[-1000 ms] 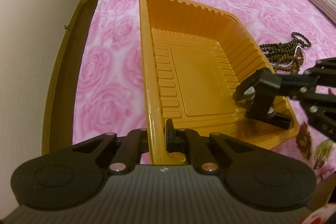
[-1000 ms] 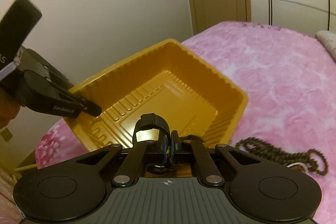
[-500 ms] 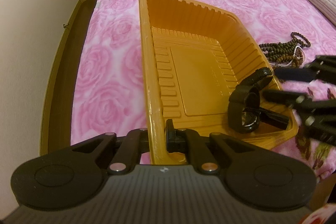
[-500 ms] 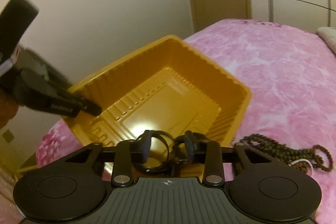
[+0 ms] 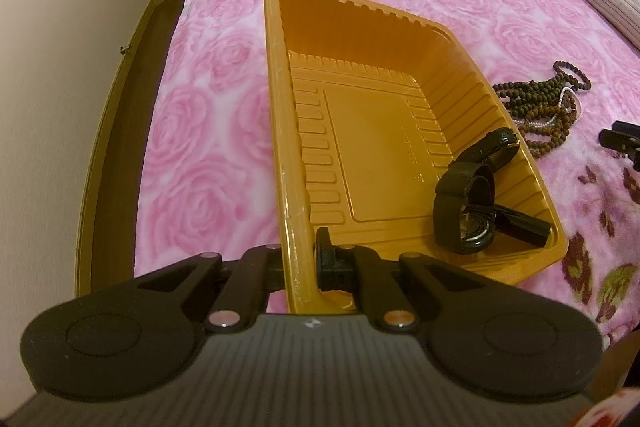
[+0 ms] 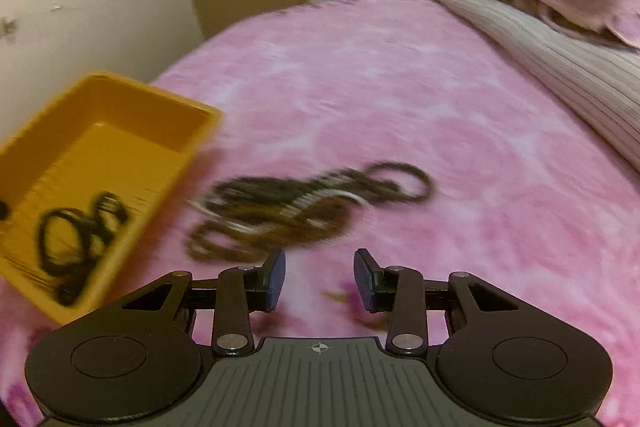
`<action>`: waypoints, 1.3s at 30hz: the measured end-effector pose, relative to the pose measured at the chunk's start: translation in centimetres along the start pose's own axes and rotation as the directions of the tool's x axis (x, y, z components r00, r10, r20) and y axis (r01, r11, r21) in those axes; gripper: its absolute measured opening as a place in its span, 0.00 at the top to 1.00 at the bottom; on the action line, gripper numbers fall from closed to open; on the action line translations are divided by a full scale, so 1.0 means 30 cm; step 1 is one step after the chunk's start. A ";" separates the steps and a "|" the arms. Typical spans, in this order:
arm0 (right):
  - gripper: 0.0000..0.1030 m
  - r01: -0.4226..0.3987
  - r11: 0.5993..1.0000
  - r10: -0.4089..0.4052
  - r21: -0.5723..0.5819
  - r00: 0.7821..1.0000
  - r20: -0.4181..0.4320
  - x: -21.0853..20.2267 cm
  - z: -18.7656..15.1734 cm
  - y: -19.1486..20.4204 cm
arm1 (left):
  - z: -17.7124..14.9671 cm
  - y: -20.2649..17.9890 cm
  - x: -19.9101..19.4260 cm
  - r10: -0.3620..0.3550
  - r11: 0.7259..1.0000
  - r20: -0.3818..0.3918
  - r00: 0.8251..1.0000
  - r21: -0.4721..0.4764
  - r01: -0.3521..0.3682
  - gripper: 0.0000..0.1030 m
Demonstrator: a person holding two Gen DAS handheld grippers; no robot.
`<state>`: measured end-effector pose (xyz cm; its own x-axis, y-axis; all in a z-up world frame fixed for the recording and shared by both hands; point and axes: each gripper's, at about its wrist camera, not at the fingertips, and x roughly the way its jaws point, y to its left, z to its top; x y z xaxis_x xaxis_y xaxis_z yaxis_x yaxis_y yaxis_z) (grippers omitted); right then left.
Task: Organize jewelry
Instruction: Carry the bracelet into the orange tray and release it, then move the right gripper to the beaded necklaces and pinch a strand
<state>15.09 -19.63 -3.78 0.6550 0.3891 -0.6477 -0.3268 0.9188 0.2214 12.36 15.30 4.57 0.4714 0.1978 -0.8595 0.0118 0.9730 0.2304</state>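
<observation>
On a pink bed [image 5: 208, 75], the left hand-held gripper [image 5: 298, 263] pinches the orange tray [image 5: 276, 107] rim, a black watch [image 5: 466, 211] already inside at lower right, while the right hand-held gripper [image 6: 320, 279], wide and empty, faces the beaded necklaces [image 6: 296, 211] left outside.

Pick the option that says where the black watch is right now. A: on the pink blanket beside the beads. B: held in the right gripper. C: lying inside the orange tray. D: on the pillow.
C: the black watch lies on the floor of the orange tray, while the right gripper is open and holds nothing.
</observation>
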 end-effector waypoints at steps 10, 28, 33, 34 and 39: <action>0.63 -0.042 0.998 0.042 -0.039 0.999 -0.009 0.040 -0.007 -0.001 | -0.001 -0.003 -0.001 0.001 1.000 -0.002 1.000 0.000 -0.001 0.96; 1.00 -0.093 0.995 0.092 -0.041 0.996 -0.020 0.139 0.039 0.090 | -0.002 -0.003 0.000 -0.001 1.000 -0.003 1.000 -0.002 0.001 0.96; 1.00 -0.074 0.994 0.076 -0.076 0.997 0.031 0.046 0.050 0.083 | -0.002 -0.003 0.000 0.000 1.000 -0.002 1.000 -0.001 0.000 0.96; 1.00 -0.071 0.995 0.073 -0.075 0.997 0.031 0.036 0.052 0.077 | -0.002 -0.002 0.000 -0.001 1.000 -0.002 1.000 -0.002 0.001 0.96; 0.99 -0.100 0.994 0.100 -0.045 0.995 -0.010 0.065 0.047 0.066 | -0.004 -0.002 0.000 -0.002 1.000 -0.002 1.000 -0.005 0.002 0.96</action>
<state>16.69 -16.97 -3.58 0.6124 0.4784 -0.6294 -0.4216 0.8711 0.2519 12.25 15.27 4.49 0.4693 0.1958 -0.8610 0.0080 0.9741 0.2259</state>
